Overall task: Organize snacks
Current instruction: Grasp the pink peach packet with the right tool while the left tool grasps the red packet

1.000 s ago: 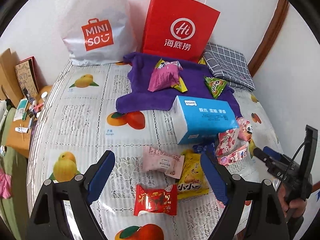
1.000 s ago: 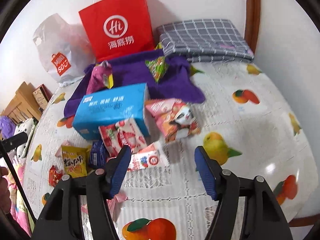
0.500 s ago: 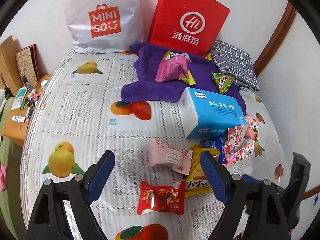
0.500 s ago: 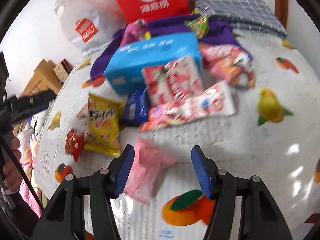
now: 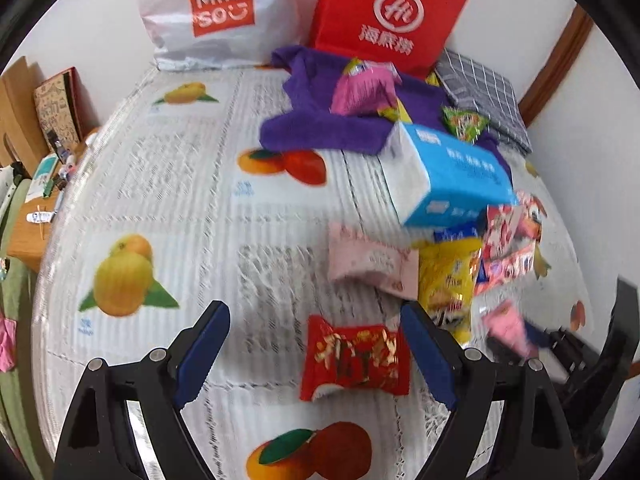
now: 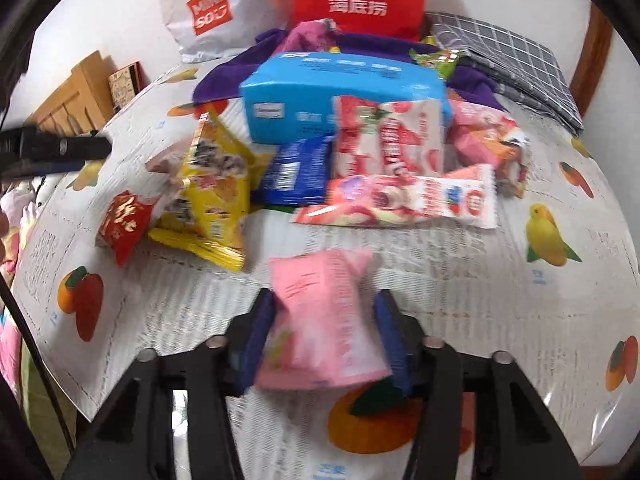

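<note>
I am picking up the first snack: my right claw (image 6: 322, 334) pinches the pink packet (image 6: 320, 320), a soft, crinkly pouch in front of the blue tissue box (image 6: 340, 92). Next I judge it needs carrying to a sorting spot. My left claw (image 5: 316, 354) hangs spread over the red packet (image 5: 354, 358).

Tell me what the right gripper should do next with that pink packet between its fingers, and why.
Probably close fully and lift. The pink packet sits between the right gripper fingers, which flank both its sides, but it looks blurred and I can't tell whether the grip is firm. It lies apart from the snack pile near the blue tissue pack, so lifting should disturb nothing.
</note>
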`<action>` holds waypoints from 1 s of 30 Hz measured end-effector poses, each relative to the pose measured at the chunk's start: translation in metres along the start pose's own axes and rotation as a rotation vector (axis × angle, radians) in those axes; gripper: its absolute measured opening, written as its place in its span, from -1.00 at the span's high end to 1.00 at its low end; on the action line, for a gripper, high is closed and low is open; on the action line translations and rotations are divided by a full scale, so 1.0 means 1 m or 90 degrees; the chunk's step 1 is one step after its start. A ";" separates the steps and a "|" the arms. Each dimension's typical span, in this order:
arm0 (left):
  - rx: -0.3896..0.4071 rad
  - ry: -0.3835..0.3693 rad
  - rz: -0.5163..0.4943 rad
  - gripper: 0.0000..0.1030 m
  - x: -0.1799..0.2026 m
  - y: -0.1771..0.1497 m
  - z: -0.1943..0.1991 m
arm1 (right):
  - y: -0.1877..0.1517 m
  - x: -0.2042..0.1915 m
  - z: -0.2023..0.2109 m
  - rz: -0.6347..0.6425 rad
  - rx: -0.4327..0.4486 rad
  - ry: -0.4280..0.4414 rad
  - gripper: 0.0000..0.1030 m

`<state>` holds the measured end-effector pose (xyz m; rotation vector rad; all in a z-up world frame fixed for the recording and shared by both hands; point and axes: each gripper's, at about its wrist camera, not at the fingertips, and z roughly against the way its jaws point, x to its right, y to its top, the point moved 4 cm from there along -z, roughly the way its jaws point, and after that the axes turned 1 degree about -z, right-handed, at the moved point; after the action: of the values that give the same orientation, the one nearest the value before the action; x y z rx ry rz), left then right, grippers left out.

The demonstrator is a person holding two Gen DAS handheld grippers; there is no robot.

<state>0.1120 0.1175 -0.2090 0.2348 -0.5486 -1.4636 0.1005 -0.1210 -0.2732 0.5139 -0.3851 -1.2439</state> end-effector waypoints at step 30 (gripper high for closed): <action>0.055 0.078 -0.096 -0.02 0.015 -0.024 -0.026 | 0.013 0.105 -0.011 -0.114 0.089 -0.103 0.06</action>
<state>0.1040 0.0955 -0.2395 0.4392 -0.5032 -1.5606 0.1468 -0.2165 -0.2750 0.5783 -0.5758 -1.4433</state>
